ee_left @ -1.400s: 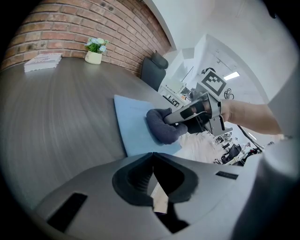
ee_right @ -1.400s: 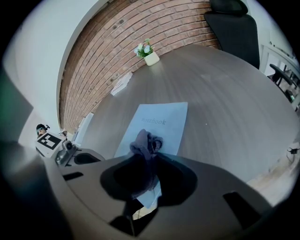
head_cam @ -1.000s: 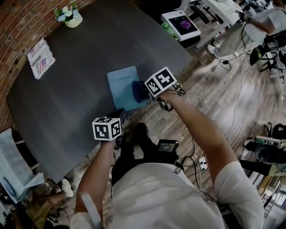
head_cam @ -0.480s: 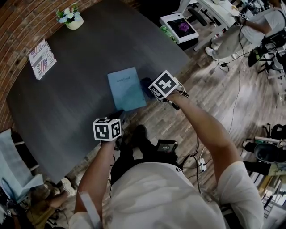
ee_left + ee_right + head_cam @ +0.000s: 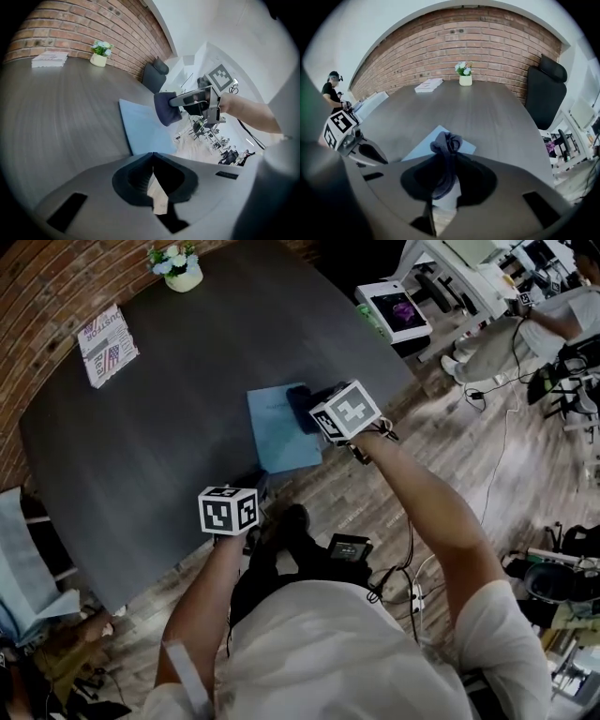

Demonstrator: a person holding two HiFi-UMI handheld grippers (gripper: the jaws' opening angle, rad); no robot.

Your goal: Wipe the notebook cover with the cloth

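- The left tongs [image 5: 152, 156] are hanging closed and empty, jaws meeting tip to tip, above the near edge of the dark worktop [image 5: 169, 418], just beside the notebook's near corner.
- The right tongs [image 5: 446, 157] are pinching a dark blue cloth [image 5: 446, 143], which is bunching up beyond the jaws.
- A light blue notebook [image 5: 279, 437] is lying flat on the worktop near its front edge, cover up.
- The cloth is hovering over the notebook's far right part; contact between them cannot be made out.
- A printed booklet [image 5: 108, 345] is lying near the worktop's far left side, well apart from the notebook.
- A small pot of flowers [image 5: 180, 268] is standing at the far edge.
- A brick wall [image 5: 464, 37] is running behind the worktop, with a black chair [image 5: 543, 93] beside it.
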